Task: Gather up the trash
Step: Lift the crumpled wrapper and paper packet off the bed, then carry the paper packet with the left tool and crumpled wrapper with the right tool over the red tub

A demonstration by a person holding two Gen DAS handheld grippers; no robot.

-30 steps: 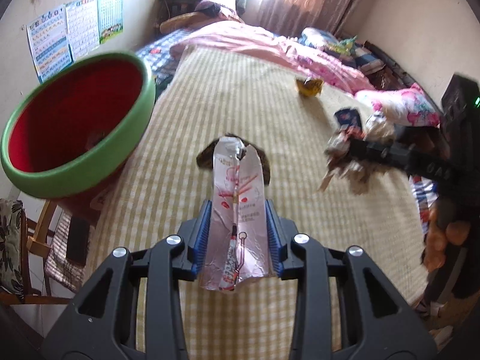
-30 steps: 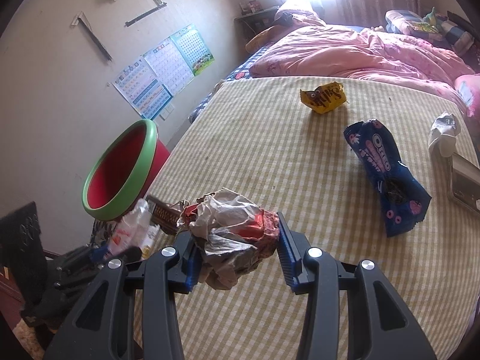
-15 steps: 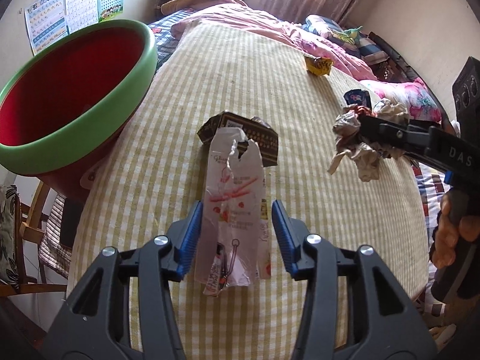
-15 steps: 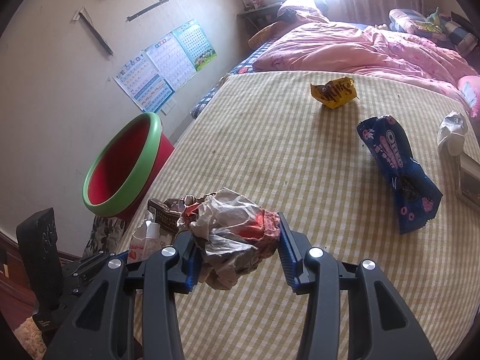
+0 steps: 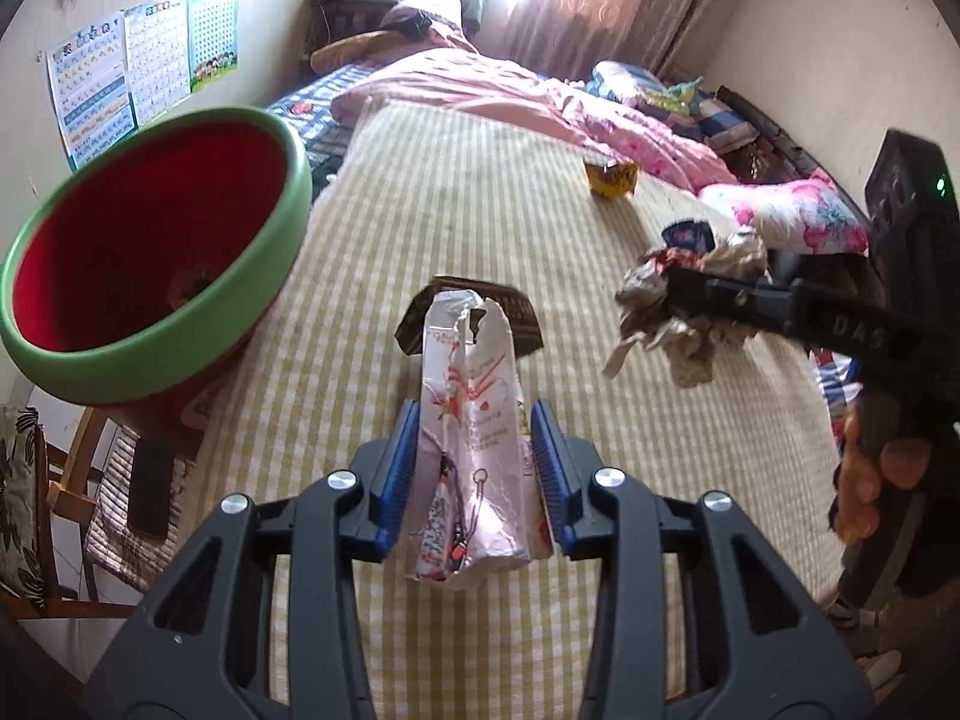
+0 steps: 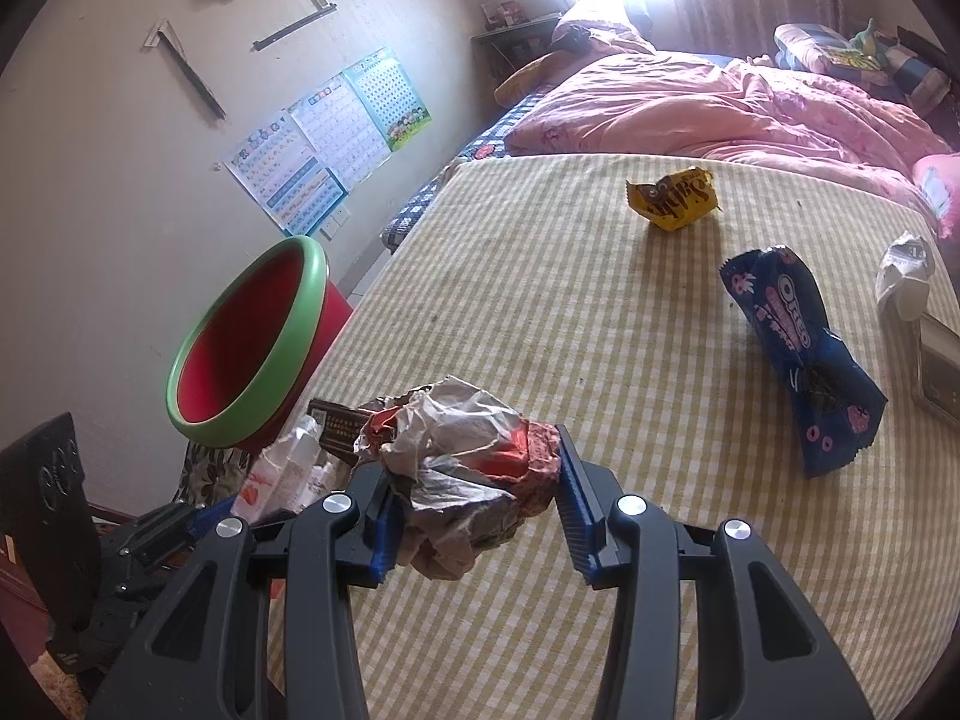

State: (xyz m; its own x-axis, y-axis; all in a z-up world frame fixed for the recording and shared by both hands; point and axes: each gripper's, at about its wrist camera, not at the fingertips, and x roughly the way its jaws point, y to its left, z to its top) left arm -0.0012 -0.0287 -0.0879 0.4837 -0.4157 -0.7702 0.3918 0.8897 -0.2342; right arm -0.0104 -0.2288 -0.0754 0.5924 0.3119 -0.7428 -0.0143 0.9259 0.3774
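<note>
Left gripper (image 5: 474, 474): jaws closing on a pink-and-white wrapper (image 5: 468, 420), its blue pads seemingly against the wrapper's sides.
Right gripper (image 6: 474, 498): clamped on a crumpled paper wad (image 6: 462, 462), held above the bed (image 6: 540, 300).
Red bin with green rim (image 5: 144, 252): beside the bed's left edge.
Still lying on the checked cover: dark wrapper (image 5: 516, 312), yellow packet (image 6: 675, 198), blue Oreo bag (image 6: 798, 354).
Step in hand: carrying. Next move likely calls for swinging both loads over the bin and releasing.
</note>
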